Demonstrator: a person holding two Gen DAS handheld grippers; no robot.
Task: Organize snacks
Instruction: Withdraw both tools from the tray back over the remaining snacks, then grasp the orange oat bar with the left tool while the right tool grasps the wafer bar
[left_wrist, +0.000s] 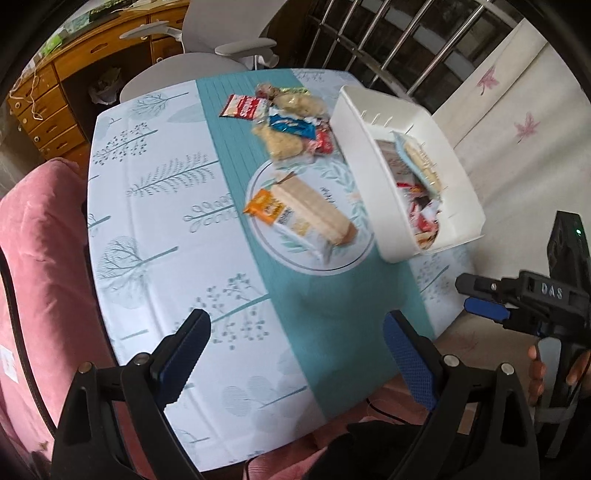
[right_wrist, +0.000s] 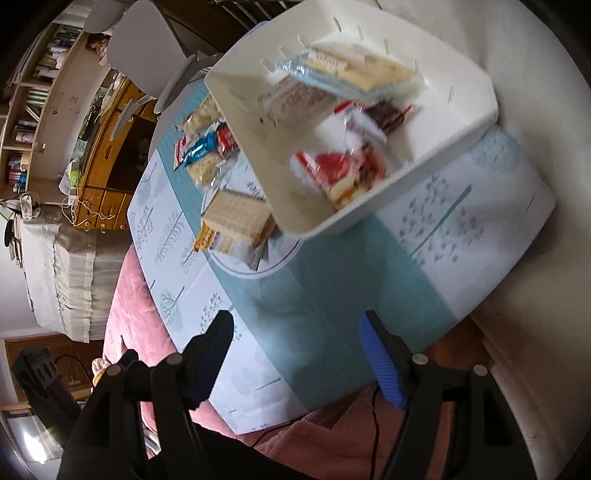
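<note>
Over the counter (left_wrist: 155, 236) with its tree-print cloth, your left gripper (left_wrist: 295, 354) and right gripper (right_wrist: 295, 354) both gape empty, white plastic snack bin (left_wrist: 373, 192) well ahead.

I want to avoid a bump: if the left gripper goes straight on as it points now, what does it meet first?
Probably the bare tablecloth with printed trees and a teal stripe. The open left gripper points steeply down at it, short of the long cracker packet. Depth is unclear.
</note>
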